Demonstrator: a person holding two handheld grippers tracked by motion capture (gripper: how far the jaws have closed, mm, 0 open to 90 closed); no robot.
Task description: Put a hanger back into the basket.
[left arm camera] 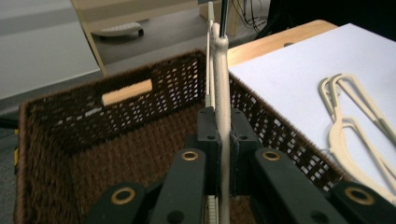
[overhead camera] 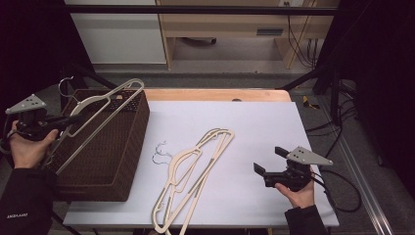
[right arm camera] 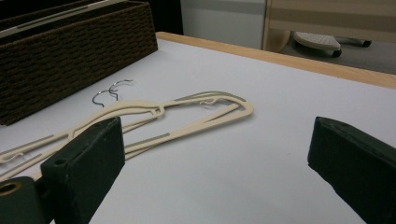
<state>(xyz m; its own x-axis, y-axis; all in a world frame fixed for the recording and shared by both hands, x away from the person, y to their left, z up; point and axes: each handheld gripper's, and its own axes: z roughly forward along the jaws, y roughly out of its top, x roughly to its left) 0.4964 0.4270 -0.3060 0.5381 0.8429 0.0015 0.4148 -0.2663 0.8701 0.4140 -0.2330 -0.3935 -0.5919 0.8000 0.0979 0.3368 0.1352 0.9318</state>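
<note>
1. The left gripper (overhead camera: 66, 120) holds a cream hanger (overhead camera: 105, 110) over the woven brown basket (overhead camera: 125, 161) at the left of the surface (overhead camera: 264, 127). Its fingers (left arm camera: 208, 133) are closed on the hanger's thin bar, which runs straight up between them in the left gripper view.

2. The held hanger hangs tilted above the basket's open top, its wire hook (overhead camera: 66, 84) at the far left and its long lower bar slanting down toward the near left wall. I cannot tell whether any part of it touches the rim.

3. The right gripper (overhead camera: 268, 161) rests at the near right of the surface with its fingers (right arm camera: 88, 163) wide apart and nothing between them.

4. More cream hangers (overhead camera: 191, 171) lie in a loose overlapping pile on the middle of the surface, just right of the basket, their wire hooks (overhead camera: 159, 152) pointing toward it.

5. Judging by its look, a hanger like this is light and stiff, with a slim, smooth plastic frame that could pivot or slip in a narrow pinch.

6. The best hold seems to be on a straight stretch of bar near the shoulder or neck, squarely across it, so the long frame does not swing.

7. The hangers on the surface overlap, so lifting one probably calls for taking an outer bar that lies clear of the rest; the wire hooks may snag each other.
</note>
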